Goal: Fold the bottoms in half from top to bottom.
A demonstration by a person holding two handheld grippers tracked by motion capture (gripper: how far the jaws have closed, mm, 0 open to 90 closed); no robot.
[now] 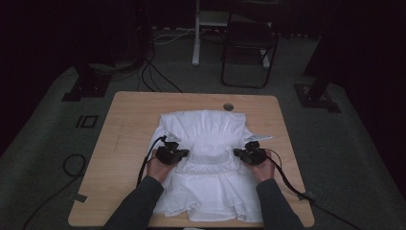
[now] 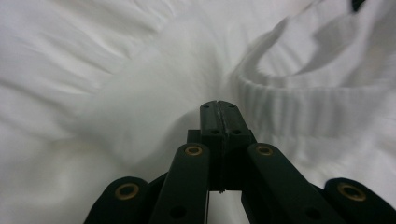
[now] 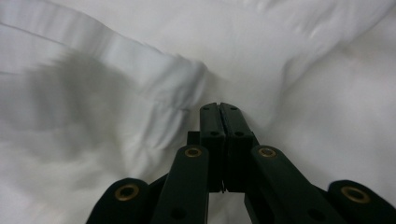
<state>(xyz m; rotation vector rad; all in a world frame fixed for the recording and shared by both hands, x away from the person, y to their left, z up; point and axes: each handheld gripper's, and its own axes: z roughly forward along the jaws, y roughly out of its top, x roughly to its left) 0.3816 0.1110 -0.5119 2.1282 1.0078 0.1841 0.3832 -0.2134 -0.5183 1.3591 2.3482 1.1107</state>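
Observation:
A white garment (image 1: 210, 127) lies spread on the wooden table (image 1: 127, 120), with a smaller folded panel (image 1: 208, 160) on top of its middle. My left gripper (image 1: 185, 154) is at the panel's left edge and my right gripper (image 1: 237, 153) at its right edge, pointing toward each other. In the left gripper view the left gripper (image 2: 218, 103) has its jaws pressed together, and folds of the garment (image 2: 140, 93) run into the tips beside a ribbed hem (image 2: 299, 105). In the right gripper view the right gripper (image 3: 218, 105) is likewise shut, with a bunched fold of cloth (image 3: 177, 79) at its tips.
The garment's lower hem hangs near the table's front edge (image 1: 191, 223). A round cable hole (image 1: 228, 106) sits at the table's far edge. Cables trail from both grippers off the table. A dark chair (image 1: 249, 48) and stand legs are on the floor beyond.

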